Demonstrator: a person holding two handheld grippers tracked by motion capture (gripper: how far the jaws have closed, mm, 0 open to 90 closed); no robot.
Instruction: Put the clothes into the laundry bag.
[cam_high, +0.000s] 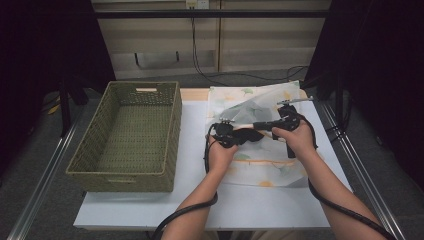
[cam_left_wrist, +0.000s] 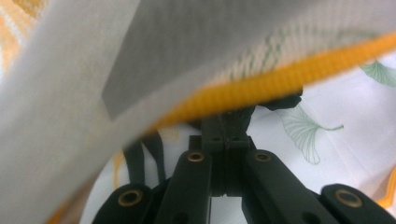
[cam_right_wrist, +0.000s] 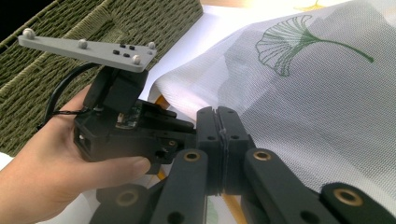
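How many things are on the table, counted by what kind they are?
Woven baskets: 1, the green basket
Cloths: 1, the white leaf-print cloth with an orange band
Grippers: 2, the left gripper and the right gripper, both shut on the cloth
Total: 4

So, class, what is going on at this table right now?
A person is working on a thin white cloth printed with ginkgo leaves and edged in orange, which lies on the white table. The left hand-held gripper and the right hand-held gripper are both shut on the cloth near its middle, close together, lifting a fold of it. The woven green basket to the left stands empty.
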